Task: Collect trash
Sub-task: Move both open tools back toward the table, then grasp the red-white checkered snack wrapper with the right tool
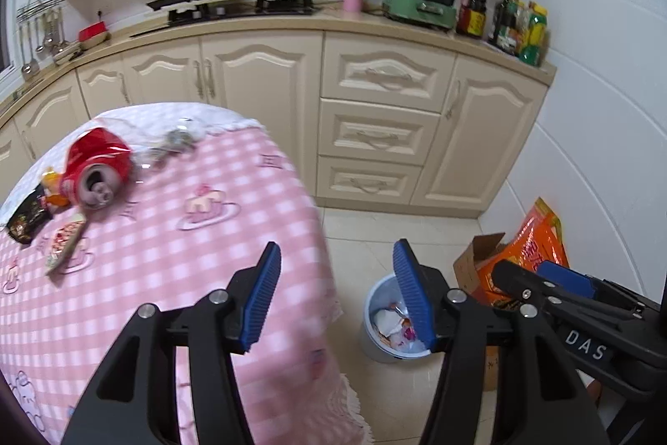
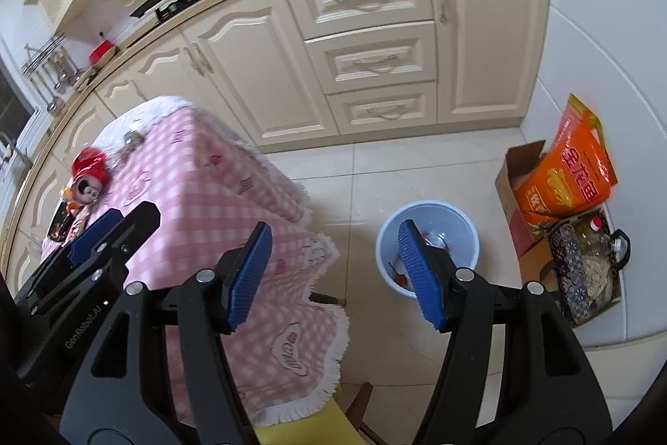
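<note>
A crushed red can [image 1: 96, 169] lies on the pink checked tablecloth [image 1: 175, 236] at the left, beside a dark snack wrapper [image 1: 27, 216], an orange wrapper [image 1: 54, 186], a printed packet [image 1: 64, 242] and clear crumpled plastic [image 1: 175, 140]. My left gripper [image 1: 333, 290] is open and empty over the table's right edge. A light blue bin [image 1: 385, 324] with trash in it stands on the floor. In the right wrist view my right gripper [image 2: 333, 274] is open and empty above the floor, left of the bin [image 2: 429, 236]. The can [image 2: 87, 174] shows far left.
Cream cabinets [image 1: 375, 111] and a counter with a stove, pots and bottles run behind. A cardboard box [image 2: 517, 190], an orange bag [image 2: 571, 174] and a dark tote [image 2: 583, 270] stand by the right wall. A yellow chair seat [image 2: 304, 428] is below the table.
</note>
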`<state>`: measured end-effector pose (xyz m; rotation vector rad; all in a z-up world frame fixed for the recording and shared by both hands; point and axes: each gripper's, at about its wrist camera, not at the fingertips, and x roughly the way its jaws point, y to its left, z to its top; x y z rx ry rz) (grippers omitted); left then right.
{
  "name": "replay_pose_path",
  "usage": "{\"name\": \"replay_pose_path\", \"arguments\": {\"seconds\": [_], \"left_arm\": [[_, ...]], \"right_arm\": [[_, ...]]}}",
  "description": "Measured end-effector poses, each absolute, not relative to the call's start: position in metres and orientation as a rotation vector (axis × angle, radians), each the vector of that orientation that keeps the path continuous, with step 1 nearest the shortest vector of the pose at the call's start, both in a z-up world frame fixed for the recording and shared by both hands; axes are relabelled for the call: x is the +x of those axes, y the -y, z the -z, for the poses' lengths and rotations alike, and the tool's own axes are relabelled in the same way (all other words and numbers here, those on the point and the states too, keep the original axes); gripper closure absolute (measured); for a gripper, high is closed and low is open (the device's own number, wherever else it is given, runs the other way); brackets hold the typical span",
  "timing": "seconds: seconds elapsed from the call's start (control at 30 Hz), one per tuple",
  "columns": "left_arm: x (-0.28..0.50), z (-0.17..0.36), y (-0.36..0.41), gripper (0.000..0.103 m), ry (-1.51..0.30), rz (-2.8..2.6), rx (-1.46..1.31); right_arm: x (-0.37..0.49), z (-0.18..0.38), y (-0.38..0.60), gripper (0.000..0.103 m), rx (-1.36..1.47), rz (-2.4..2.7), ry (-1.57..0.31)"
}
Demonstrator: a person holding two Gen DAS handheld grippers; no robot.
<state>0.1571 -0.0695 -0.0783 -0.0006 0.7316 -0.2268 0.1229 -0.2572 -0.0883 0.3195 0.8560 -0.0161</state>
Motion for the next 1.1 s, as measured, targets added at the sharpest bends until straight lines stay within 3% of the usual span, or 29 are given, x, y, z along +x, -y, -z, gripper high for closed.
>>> {"name": "replay_pose_path", "arguments": {"seconds": [0.63, 1.1], "left_arm": [[0.141, 0.059, -0.079, 0.045, -0.653, 0.058, -0.116], [0.137, 0.085, -0.196, 0.044, -0.693, -0.144, -0.194]], "right_arm": [[0.142, 0.062, 0.112, 0.038, 0.171, -0.15, -0.843], [0.172, 0.089, -0.021, 0.037, 0.042, -0.323, -0.941]]}}
